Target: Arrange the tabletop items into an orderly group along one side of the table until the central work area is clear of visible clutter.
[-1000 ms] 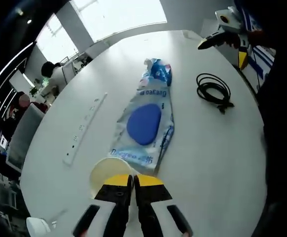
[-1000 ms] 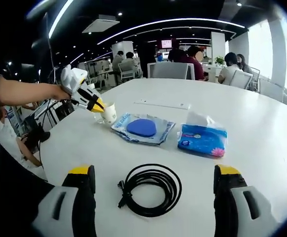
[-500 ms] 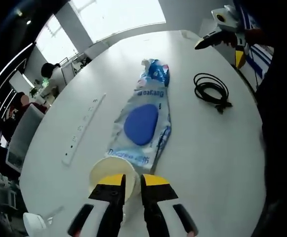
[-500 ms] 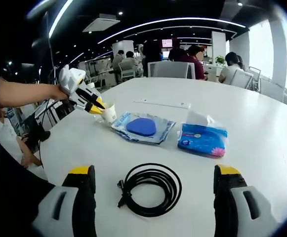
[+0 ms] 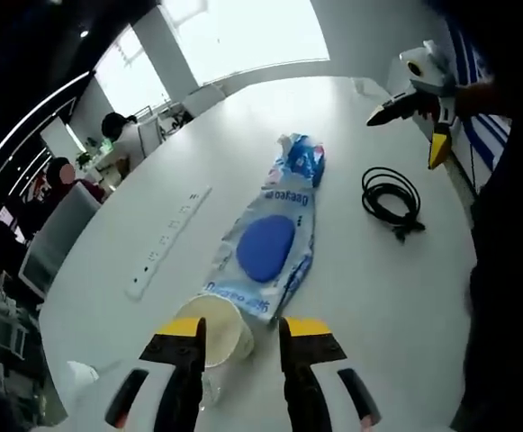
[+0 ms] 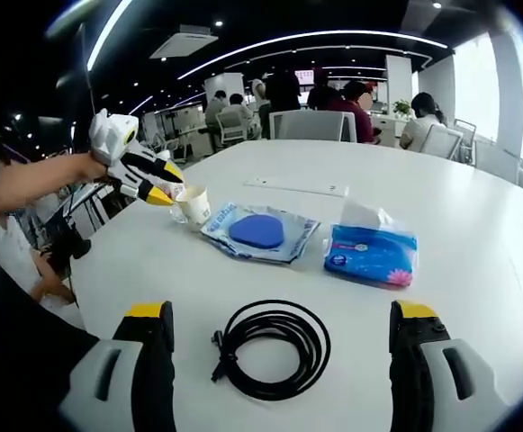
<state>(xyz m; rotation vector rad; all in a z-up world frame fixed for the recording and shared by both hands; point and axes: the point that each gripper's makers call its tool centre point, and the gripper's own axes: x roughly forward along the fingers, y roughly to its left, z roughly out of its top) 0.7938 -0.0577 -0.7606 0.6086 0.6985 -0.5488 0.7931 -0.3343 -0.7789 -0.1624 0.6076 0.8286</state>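
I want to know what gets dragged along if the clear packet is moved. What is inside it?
A blue oval pad shows through the clear packet. Blue lettering runs along its ends. Whatever lies beneath the pad is covered.

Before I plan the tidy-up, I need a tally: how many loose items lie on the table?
5. A paper cup by the left gripper, a clear pouch beside it, a blue tissue pack, a coiled black cable nearest the right gripper, a white power strip farther back.
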